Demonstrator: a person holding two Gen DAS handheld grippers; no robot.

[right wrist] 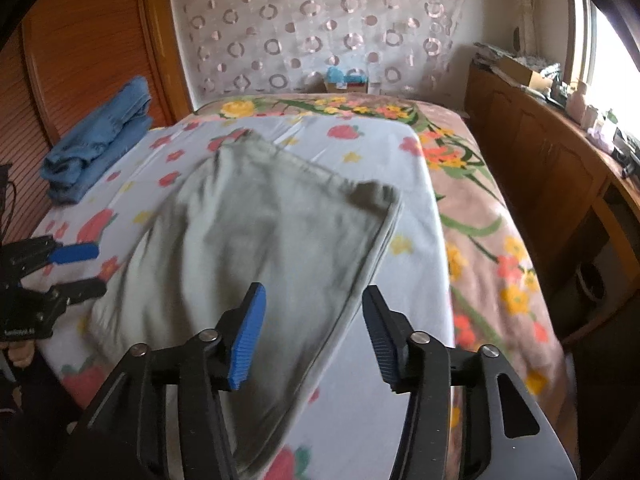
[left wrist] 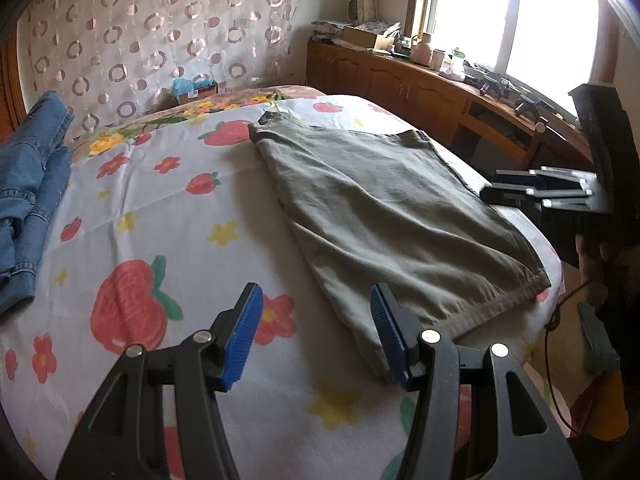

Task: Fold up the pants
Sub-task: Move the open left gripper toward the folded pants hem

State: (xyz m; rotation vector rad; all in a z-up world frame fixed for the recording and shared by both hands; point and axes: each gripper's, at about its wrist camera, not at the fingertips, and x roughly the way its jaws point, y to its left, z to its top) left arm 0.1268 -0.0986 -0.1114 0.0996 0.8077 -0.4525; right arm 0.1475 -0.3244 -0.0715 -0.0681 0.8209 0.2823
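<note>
Pants: olive pants are lying folded into a flat rectangle on the bed sheet.
Fingers: left gripper and right gripper are both standing apart, holding nothing.
Left: perhaps one more fold.

The right gripper is hovering low over the bed, its blue-padded jaws standing apart with nothing pressed between them; the right edge of the folded grey-green pants is showing in the gap below. The pants are lying flat on a white sheet printed with strawberries and flowers, which is covering a brown floral blanket. At the left edge the left gripper is reaching in, jaws apart, its tips just beside the pants' left edge. A pile of blue jeans is sitting at the sheet's far left corner. A wooden cabinet is running along the right wall, cluttered on top.
</note>
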